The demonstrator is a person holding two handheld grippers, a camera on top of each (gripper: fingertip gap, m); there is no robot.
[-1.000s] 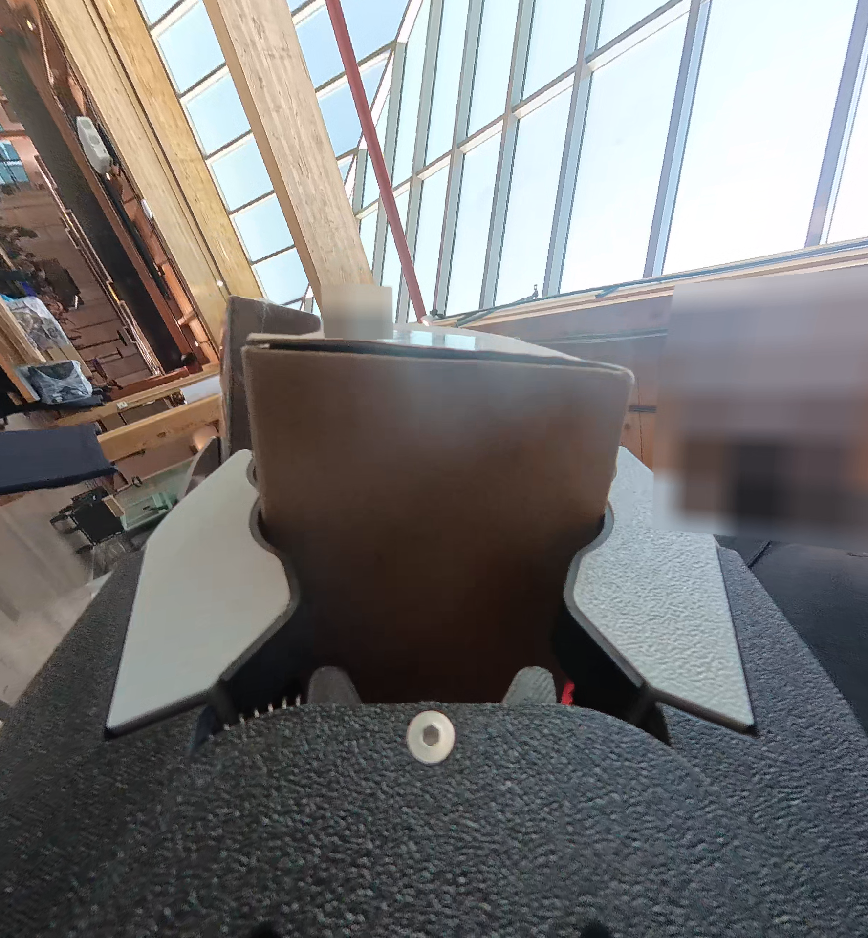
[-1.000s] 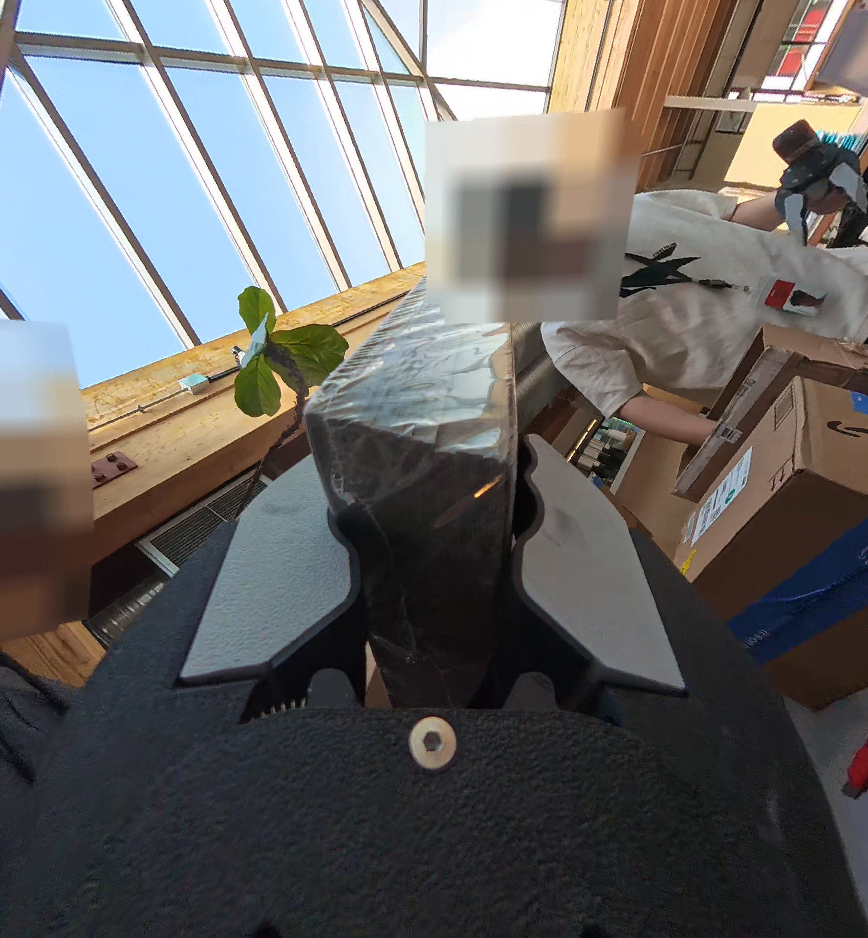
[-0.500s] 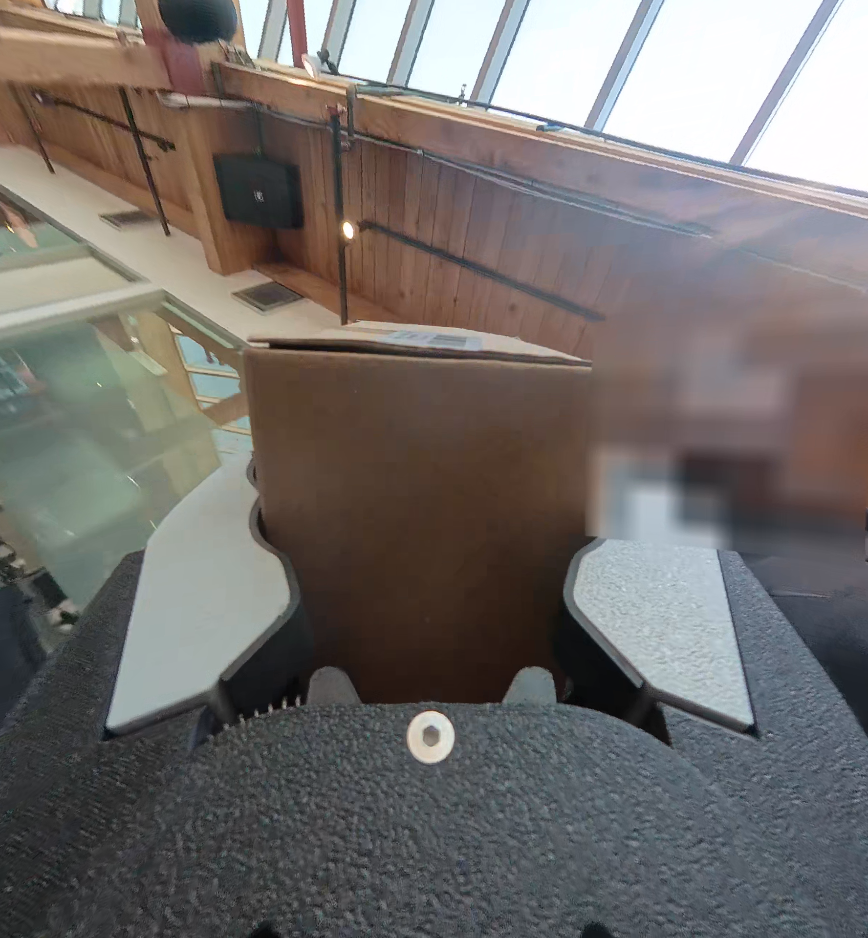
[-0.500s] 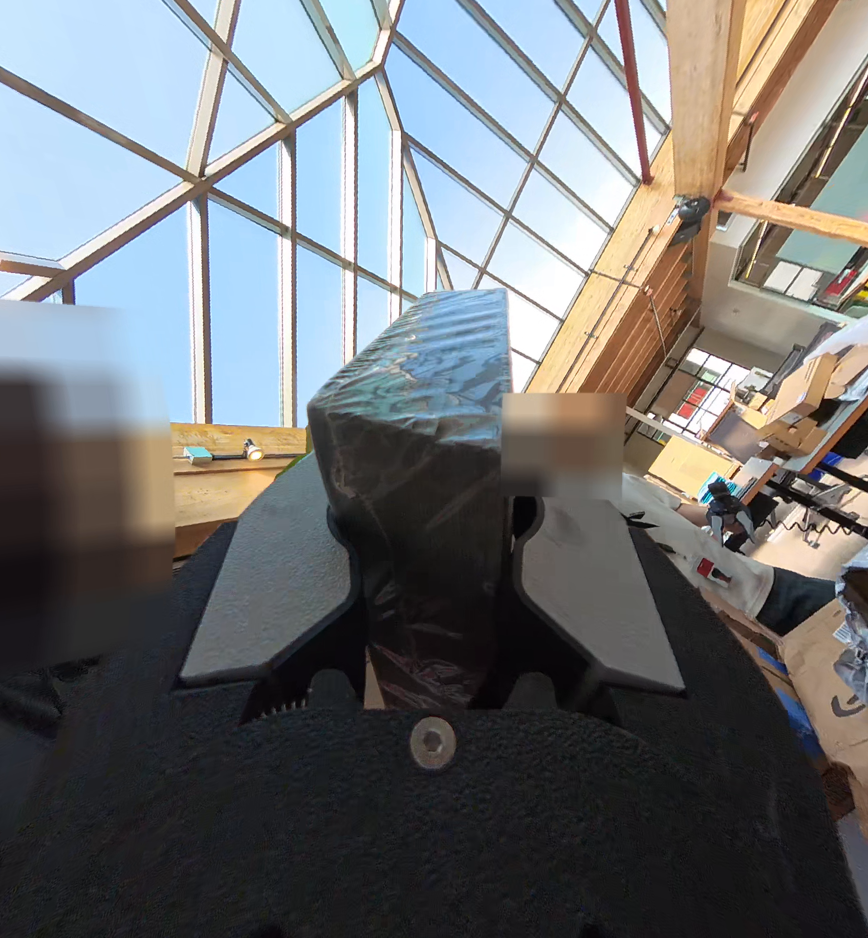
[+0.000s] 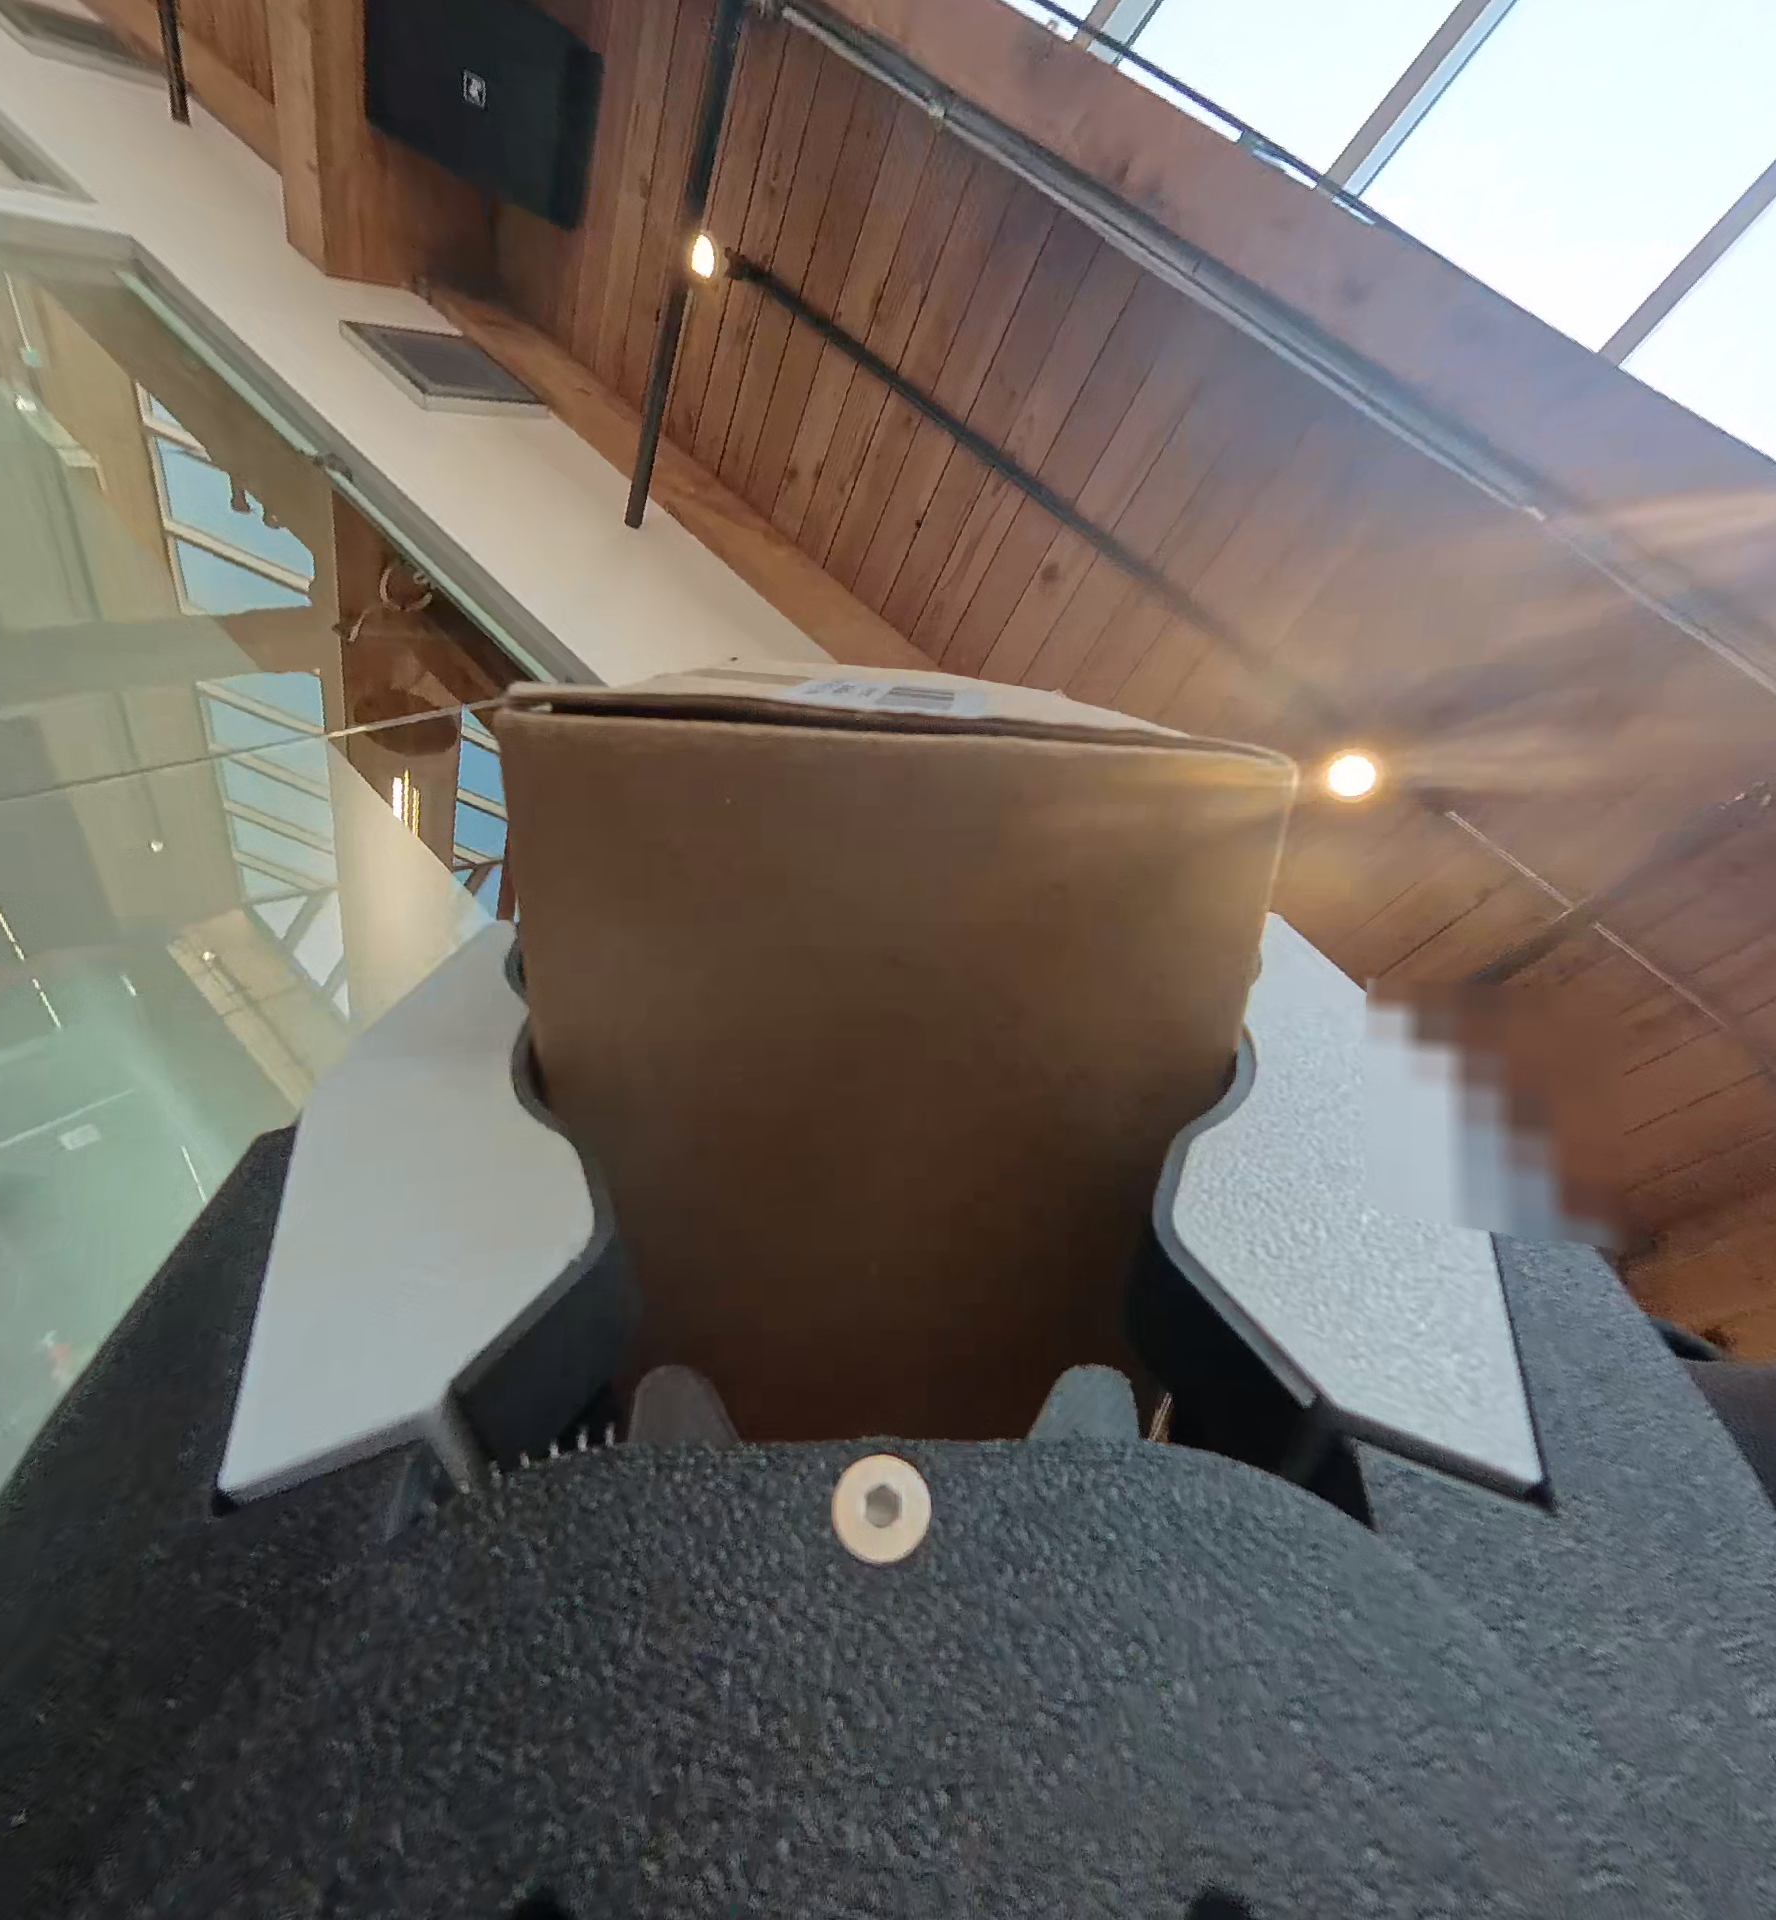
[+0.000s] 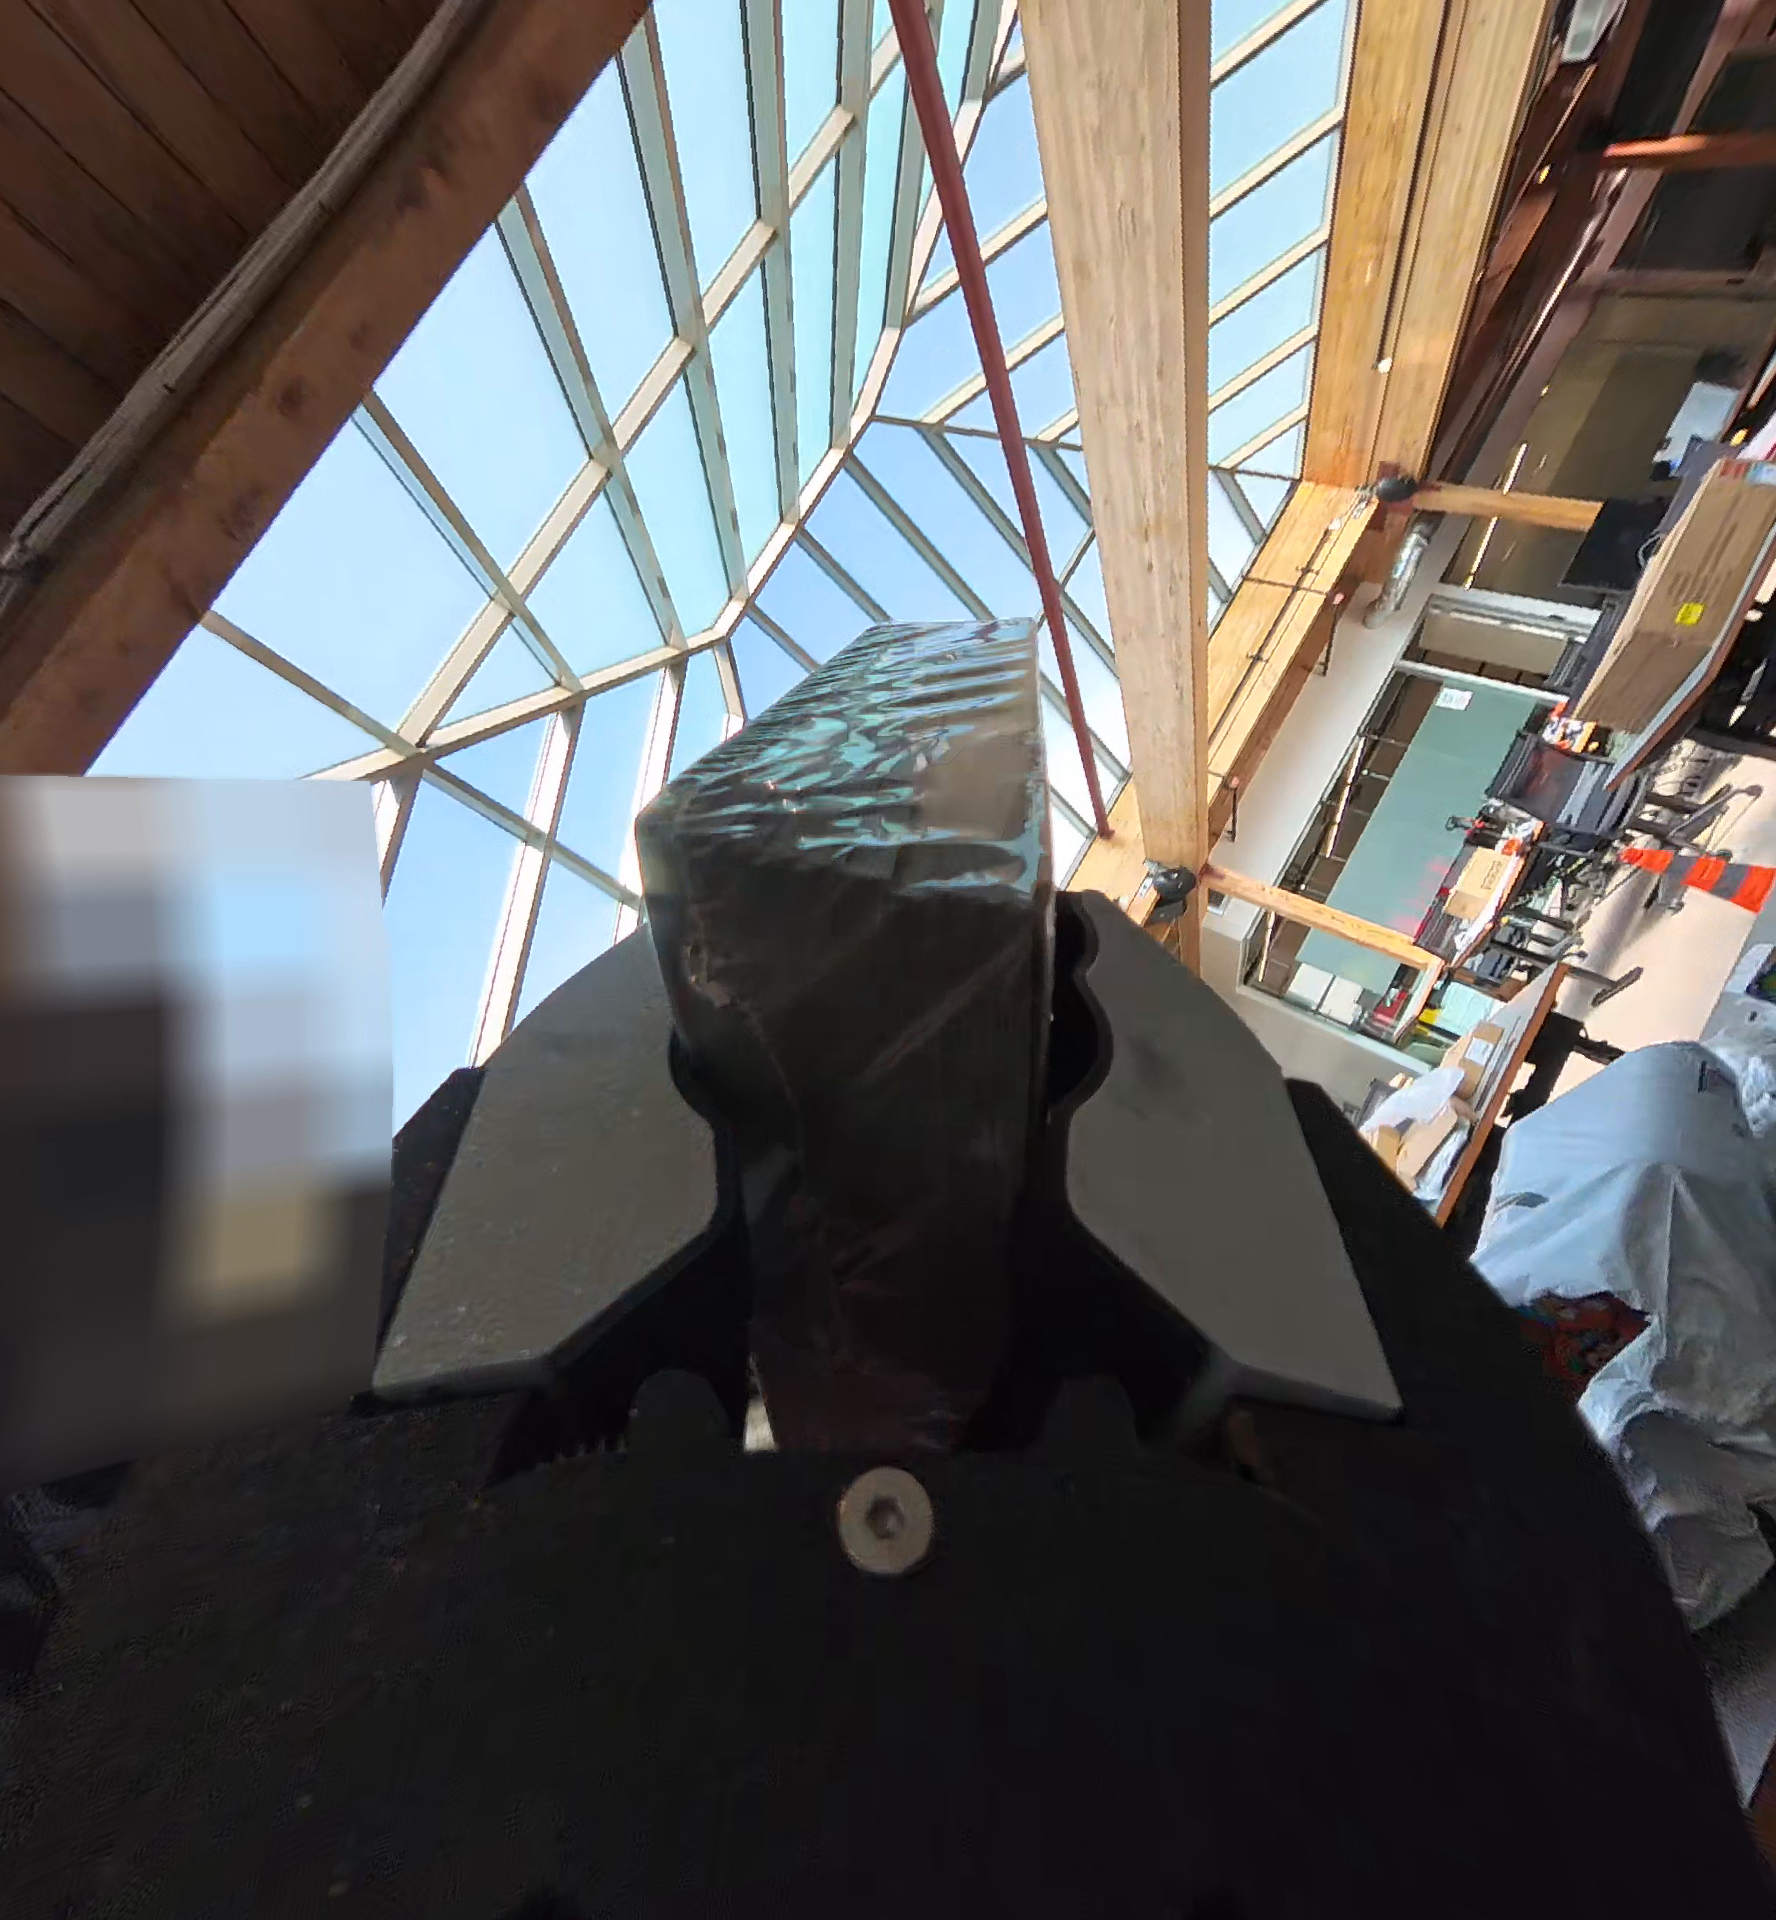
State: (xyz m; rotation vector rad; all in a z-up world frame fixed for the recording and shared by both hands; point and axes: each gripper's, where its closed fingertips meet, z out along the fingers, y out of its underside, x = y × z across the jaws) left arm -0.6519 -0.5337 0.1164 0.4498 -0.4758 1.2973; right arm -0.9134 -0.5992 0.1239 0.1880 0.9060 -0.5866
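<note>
the left hand-held gripper (image 5: 889, 1091) is clamped on a brown cardboard box (image 5: 889, 997), raised toward a wooden plank ceiling (image 5: 1123, 416). the right hand-held gripper (image 6: 868, 1049) is clamped on a black film-wrapped block (image 6: 863, 935), raised toward a glass skylight (image 6: 551, 436).

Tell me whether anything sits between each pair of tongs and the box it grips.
Nothing visible does. The left tongs are shut directly on the brown cardboard box; the right tongs are shut directly on the plastic-wrapped black box.
</note>
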